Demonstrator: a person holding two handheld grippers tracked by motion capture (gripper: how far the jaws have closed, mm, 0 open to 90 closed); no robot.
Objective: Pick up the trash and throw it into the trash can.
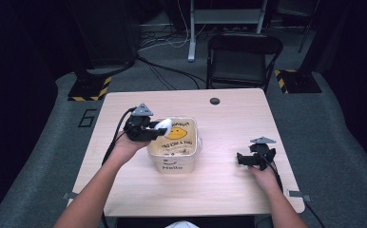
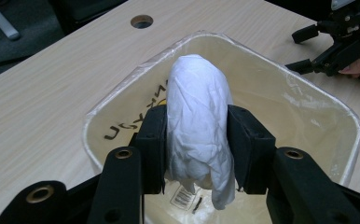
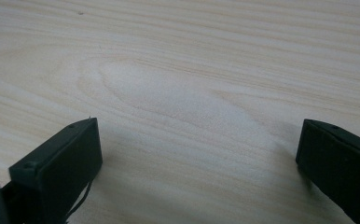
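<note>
A cream square bin (image 1: 174,152) lined with clear plastic stands at the table's middle, "Hello" printed on its front. My left gripper (image 1: 159,128) is shut on a crumpled white wad of paper (image 1: 163,125), held over the bin's left rim. In the left gripper view the white wad (image 2: 197,116) is squeezed between both black pads (image 2: 152,144), directly above the open bin (image 2: 299,98). My right gripper (image 1: 242,159) rests low over the table at the right, jaws wide open with bare wood between them (image 3: 197,154).
The wooden table (image 1: 229,118) has a round cable hole (image 1: 214,100) near its far edge. A black folding chair (image 1: 241,59) stands behind the table. The right gripper (image 2: 341,37) appears beyond the bin in the left gripper view.
</note>
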